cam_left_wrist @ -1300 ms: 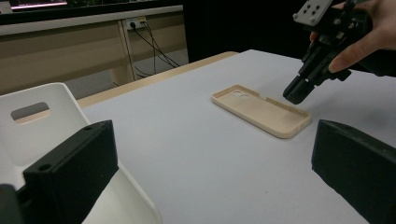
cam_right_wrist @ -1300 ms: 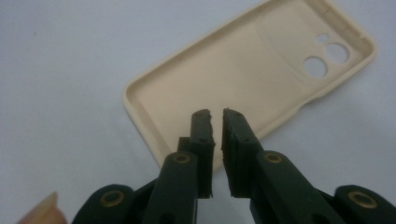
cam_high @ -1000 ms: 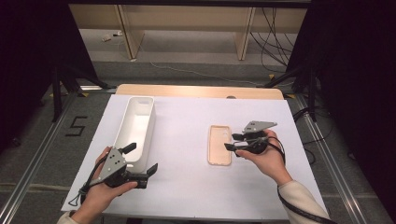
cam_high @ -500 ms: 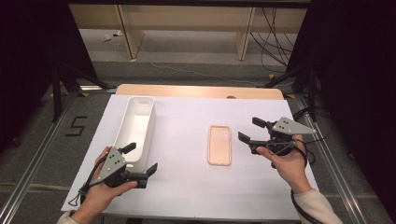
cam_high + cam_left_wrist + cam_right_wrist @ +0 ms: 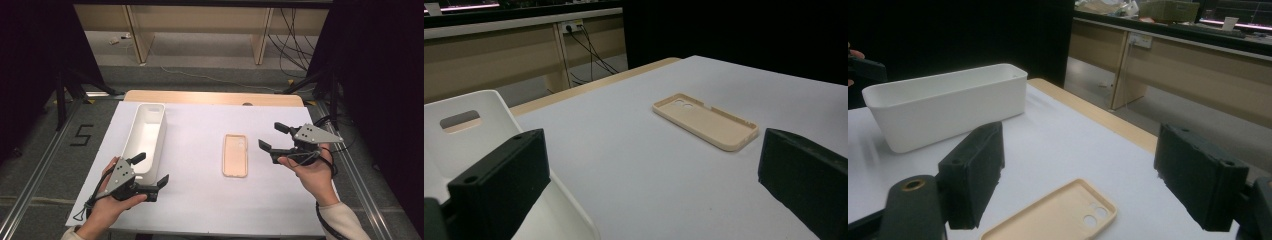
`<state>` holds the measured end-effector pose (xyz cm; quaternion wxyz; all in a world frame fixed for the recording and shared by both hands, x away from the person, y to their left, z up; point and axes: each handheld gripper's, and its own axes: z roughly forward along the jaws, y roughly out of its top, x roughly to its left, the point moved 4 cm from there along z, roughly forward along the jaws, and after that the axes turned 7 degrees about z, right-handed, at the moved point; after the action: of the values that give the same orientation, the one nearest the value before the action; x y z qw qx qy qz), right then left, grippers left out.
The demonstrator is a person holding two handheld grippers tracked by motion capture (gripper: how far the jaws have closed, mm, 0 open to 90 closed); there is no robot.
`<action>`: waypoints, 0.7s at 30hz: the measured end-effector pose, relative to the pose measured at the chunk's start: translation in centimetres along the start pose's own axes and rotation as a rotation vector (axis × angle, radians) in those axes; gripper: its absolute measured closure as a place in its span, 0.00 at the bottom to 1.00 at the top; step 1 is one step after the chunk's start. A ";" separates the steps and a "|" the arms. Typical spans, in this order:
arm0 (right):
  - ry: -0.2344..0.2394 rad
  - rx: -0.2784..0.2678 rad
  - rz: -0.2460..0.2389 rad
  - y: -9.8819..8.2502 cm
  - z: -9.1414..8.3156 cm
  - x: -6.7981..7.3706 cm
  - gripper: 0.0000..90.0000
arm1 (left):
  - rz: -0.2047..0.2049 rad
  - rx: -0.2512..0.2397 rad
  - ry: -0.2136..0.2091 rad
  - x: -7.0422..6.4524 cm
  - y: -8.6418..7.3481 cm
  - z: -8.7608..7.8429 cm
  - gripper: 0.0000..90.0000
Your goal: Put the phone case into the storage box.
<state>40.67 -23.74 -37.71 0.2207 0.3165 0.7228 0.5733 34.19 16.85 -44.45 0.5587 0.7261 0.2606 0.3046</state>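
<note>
Your white-topped counter (image 5: 200, 200) carries a long white plastic bin (image 5: 145, 135) and a flat beige phone case (image 5: 235, 155), inner side up, mid-counter. Right tool (image 5: 272, 136) has backed off the case, jaws just spread apart, empty. Left tool (image 5: 150, 170) unmoved, jaws apart, by the bin. Floor tape reads "5" (image 5: 82, 135).

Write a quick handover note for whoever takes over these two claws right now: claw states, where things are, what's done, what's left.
Right claw: open, empty, jaws just opened; it hangs right of the phone case.
Left claw: open, empty, at the near end of the white bin.
Phone case: flat on the table, inside face up, apart from the bin.
Done: case released.
Left: probably putting the case in the bin, which looks empty.
</note>
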 end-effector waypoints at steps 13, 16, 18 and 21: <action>0.061 0.206 -0.124 -0.7 2.1 1.2 0.24 | 0.000 0.011 0.006 -0.1 0.0 -0.1 0.00; 0.080 0.287 -0.173 -1.5 3.2 1.6 0.23 | 0.002 0.005 0.002 -0.1 0.1 0.0 0.00; 0.086 0.341 -0.199 -2.2 3.9 1.9 0.23 | 0.006 0.000 -0.002 -0.1 0.1 0.0 0.00; 0.096 0.419 -0.232 -3.2 5.0 2.3 0.23 | 0.005 0.002 0.000 -0.1 0.1 0.0 0.00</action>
<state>41.82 -19.16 -41.95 0.1799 0.2427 0.8672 0.3959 34.12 16.75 -44.39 0.5572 0.7273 0.2590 0.3057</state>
